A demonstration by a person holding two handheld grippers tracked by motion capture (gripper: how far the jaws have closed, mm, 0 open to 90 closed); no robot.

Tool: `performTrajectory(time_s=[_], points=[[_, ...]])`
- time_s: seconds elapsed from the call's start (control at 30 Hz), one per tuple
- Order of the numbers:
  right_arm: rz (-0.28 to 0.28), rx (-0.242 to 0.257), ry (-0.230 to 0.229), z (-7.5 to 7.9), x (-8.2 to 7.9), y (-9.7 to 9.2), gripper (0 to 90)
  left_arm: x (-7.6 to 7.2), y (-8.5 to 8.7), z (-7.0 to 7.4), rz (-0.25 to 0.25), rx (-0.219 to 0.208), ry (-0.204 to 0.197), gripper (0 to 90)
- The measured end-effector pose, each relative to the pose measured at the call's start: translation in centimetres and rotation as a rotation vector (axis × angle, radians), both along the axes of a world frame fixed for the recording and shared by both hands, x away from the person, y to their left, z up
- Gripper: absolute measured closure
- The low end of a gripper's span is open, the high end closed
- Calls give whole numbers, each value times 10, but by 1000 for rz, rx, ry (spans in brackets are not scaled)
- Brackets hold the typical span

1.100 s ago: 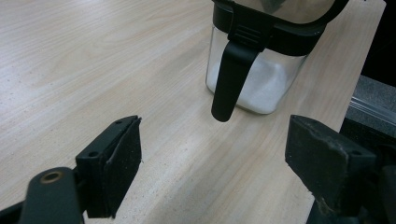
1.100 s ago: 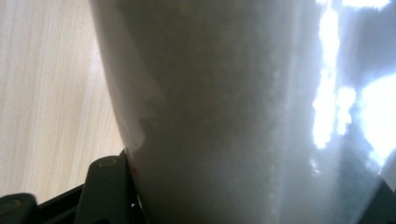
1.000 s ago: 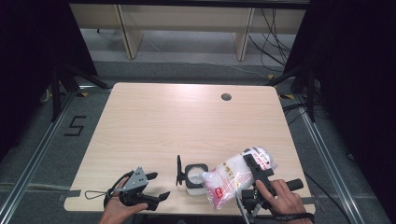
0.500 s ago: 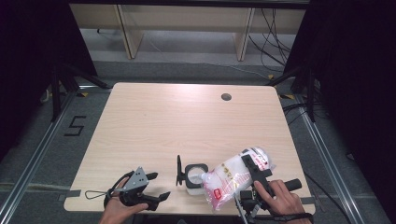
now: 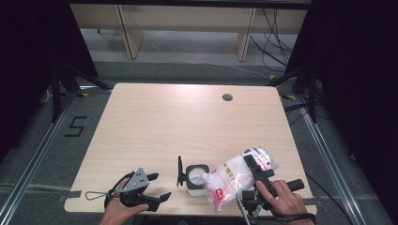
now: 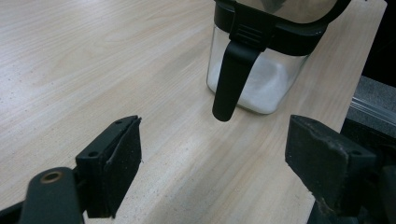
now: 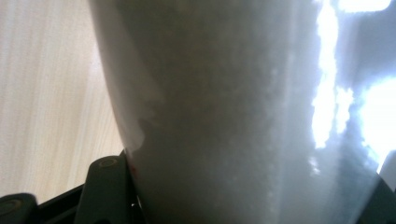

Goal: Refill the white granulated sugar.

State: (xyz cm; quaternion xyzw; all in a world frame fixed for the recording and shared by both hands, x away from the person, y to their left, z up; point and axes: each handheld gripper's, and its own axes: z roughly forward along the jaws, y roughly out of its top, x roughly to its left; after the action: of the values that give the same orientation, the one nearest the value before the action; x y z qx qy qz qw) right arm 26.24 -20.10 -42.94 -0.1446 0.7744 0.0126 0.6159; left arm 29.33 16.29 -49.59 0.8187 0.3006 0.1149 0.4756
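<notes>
Pale wooden tabletop point(image 5: 164, 122) lies bare toward its far edge, while the lidded glass jar point(image 5: 196, 176) sits near the front edge just beside the left gripper point(image 5: 155, 187), whose jaws stand released. The right gripper point(image 5: 256, 171) clasps a plastic bag of white powder point(image 5: 232, 180) tilted at the jar's mouth. Powder could spill over the rim or front edge if the bag sags.

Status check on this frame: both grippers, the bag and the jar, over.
Left hand-held gripper open, idle on table. Right hand-held gripper clamped on bag of white powder, tilted at open jar. Nothing in the way.
</notes>
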Motion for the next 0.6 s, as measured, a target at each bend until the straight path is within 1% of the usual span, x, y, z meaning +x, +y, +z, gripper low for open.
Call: performTrajectory(time_s=[0.03, 0.07, 0.1, 0.13, 0.17, 0.2, 0.27, 0.3, 0.33, 0.37, 0.4, 0.47, 0.5, 0.53, 0.57, 0.6], points=[[9, -22, -11, 2, 1, 0, 411, 0, 0, 0, -1, 0, 0, 179], [-9, -48, 1, 5, -1, 1, 411, 0, 0, 0, -5, 8, -4, 180], [-8, -32, -3, 4, -1, -1, 411, 0, 0, 0, -5, 9, -4, 180], [-16, -19, 6, 3, -1, -1, 411, 0, 0, 0, -3, 9, -2, 179], [-28, -19, 11, 3, -2, -1, 411, 0, 0, 0, -2, 2, 1, 180], [0, -9, -9, 2, -1, -1, 411, 0, 0, 0, 0, 0, 0, 180], [-13, -30, 5, 4, -3, 1, 411, 0, 0, 0, -4, 10, -4, 180], [-21, -17, 17, 3, -3, 1, 411, 0, 0, 0, -3, 8, -2, 180], [15, 7, -3, 0, -1, 1, 411, 0, 0, 0, -2, 3, 1, 180], [7, 8, -5, 0, -1, 1, 411, 0, 0, 0, -1, 1, 1, 179], [11, -16, -5, 1, -1, 2, 411, 0, 0, 0, -4, 4, -1, 180], [23, -47, -8, 3, 0, 2, 411, 0, 0, 0, -4, 9, -3, 180], [17, -40, -4, 2, 0, 2, 411, 0, 0, 0, -2, 12, -2, 180], [13, -37, -4, 2, 0, 2, 411, 0, 0, 0, -3, 3, 0, 180], [11, -35, -6, 1, 0, 2, 411, 0, 0, 0, -2, 2, -1, 179], [9, -39, 0, 1, -1, 2, 411, 0, 0, 0, -3, 2, -2, 179]])
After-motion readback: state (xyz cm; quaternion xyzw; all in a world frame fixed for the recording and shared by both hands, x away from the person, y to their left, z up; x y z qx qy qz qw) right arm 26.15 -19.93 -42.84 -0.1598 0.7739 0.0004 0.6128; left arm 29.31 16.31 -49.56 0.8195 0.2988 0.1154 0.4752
